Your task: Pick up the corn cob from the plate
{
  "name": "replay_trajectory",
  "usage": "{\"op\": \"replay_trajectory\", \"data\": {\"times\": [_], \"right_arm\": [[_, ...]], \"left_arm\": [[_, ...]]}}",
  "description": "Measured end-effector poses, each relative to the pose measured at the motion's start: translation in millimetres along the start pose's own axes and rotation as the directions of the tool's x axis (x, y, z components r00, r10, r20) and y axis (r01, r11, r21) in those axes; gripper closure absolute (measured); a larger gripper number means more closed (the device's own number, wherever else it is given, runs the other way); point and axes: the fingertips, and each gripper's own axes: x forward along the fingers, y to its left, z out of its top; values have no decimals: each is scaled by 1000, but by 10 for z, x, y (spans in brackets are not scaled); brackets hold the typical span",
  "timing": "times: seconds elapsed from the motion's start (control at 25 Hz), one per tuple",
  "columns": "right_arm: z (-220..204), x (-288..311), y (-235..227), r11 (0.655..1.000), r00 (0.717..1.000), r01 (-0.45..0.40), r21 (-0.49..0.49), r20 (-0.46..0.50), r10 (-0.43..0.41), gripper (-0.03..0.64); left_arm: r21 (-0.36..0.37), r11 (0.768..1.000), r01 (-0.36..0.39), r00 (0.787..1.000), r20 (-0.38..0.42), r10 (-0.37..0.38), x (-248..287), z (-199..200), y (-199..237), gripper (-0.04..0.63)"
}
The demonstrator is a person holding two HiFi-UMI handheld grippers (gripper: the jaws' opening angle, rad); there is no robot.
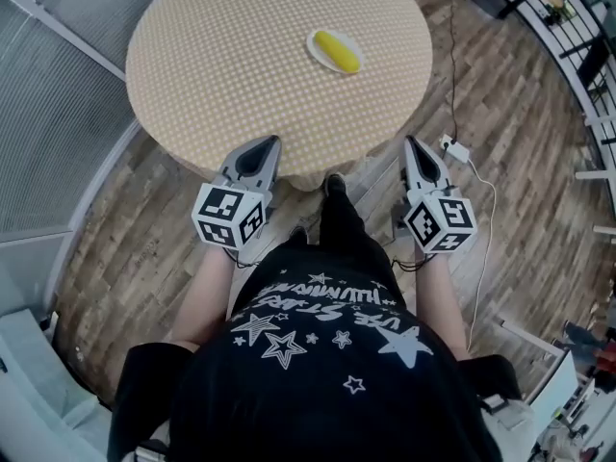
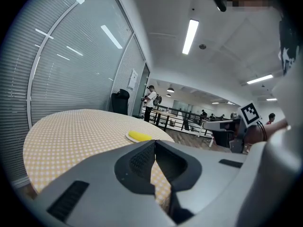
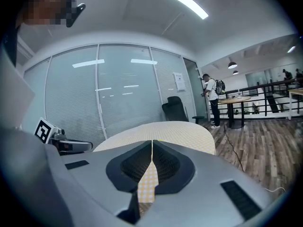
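A yellow corn cob lies on a small white plate on the far right part of a round table with a checked cloth. In the left gripper view the corn cob shows beyond the jaw tips. My left gripper hangs shut at the table's near edge, with nothing in it. At the same edge further right, my right gripper is shut and empty too. Both are well short of the plate.
A white power strip and its cable lie on the wooden floor right of the table. A glass wall with blinds runs along the left. A person stands far off by a railing.
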Motion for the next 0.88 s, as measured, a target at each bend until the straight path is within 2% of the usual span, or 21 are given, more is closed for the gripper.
{"op": "replay_trajectory", "data": {"times": [0.16,0.32,0.52,0.6,0.76,0.84,0.88], "right_arm": [[4,276,-110,999,999,-39,10,-6,39,588],[116,700,-132,993,994,-111,35,-4,111,588],[104,1329,-247,982,979,-186,42,-78,189,586],[73,1560,-284,972,964,-229,49,-127,233,586],[-19,1978,-339,944,915,-318,85,-235,329,581],[-64,2194,-364,937,892,-336,96,-288,349,534],[-97,2298,-369,933,877,-344,102,-319,358,474]], "left_arm": [[2,999,-49,999,-3,49,87,25,111,588],[-12,994,-113,994,-5,113,193,109,333,588],[-26,984,-178,984,-29,177,506,169,609,588],[-39,979,-201,979,-35,200,667,207,718,588],[-39,971,-238,971,-51,236,952,261,868,588],[-40,965,-261,964,-59,258,1052,282,960,588],[-47,960,-275,960,-62,272,1087,289,1008,588]]}}
